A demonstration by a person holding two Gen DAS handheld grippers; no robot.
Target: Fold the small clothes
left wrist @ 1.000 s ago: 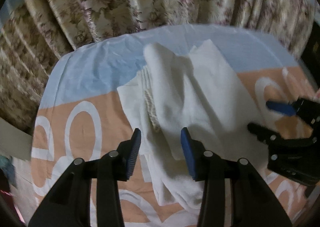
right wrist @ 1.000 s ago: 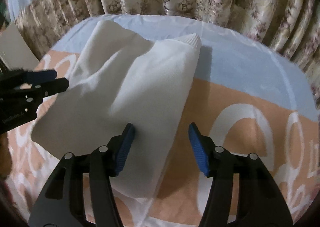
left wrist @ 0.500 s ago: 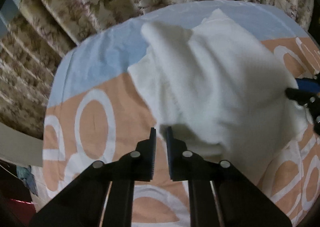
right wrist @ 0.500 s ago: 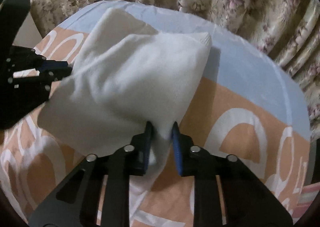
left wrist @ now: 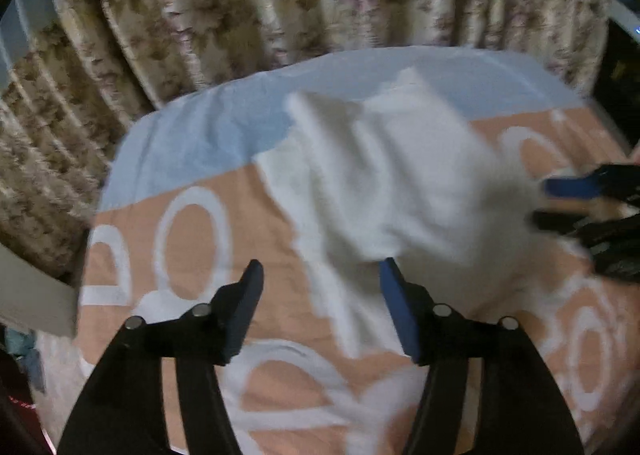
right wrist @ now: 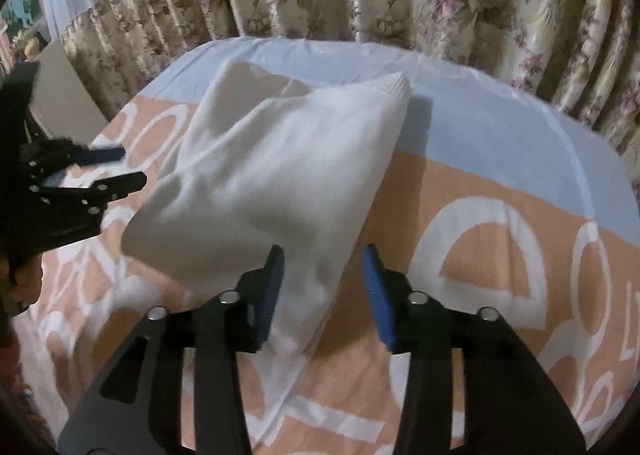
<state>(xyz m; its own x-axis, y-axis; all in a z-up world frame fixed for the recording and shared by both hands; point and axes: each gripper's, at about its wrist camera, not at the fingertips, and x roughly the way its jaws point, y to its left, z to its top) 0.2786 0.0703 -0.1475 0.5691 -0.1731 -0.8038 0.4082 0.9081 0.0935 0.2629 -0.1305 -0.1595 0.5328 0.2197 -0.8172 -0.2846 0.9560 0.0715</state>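
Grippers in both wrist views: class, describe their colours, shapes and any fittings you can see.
The left gripper and right gripper look alike: matte black angular linkage arms with round silver pivot bolts, tapering to flat fingers faced with blue pads. No cables, markings or sleeves show.

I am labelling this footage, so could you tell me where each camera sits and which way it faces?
Left wrist: rides the left gripper, jaws open, facing the white garment and floral curtain.
Right wrist: rides the right gripper, jaws open, facing the same garment on the bedsheet.
Shared: garment, bedsheet, curtain; each sees the other gripper.
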